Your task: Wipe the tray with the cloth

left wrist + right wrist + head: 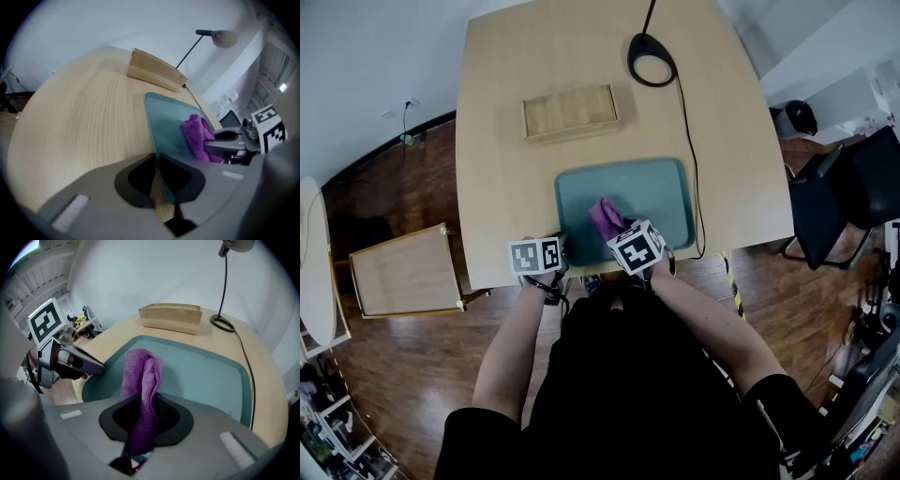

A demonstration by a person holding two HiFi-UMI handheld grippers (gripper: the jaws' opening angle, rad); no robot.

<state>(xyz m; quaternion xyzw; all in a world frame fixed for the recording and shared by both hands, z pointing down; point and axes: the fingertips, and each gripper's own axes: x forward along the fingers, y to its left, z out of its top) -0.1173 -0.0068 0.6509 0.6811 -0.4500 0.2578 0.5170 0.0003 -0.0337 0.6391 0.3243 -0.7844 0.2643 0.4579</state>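
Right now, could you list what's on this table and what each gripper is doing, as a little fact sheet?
table: light wood
tray: teal, at the near edge
cloth: purple, bunched, over the tray
left gripper: shut on the tray's near left rim
right gripper: shut on the cloth
behind the tray: wooden box; black lamp base with cable
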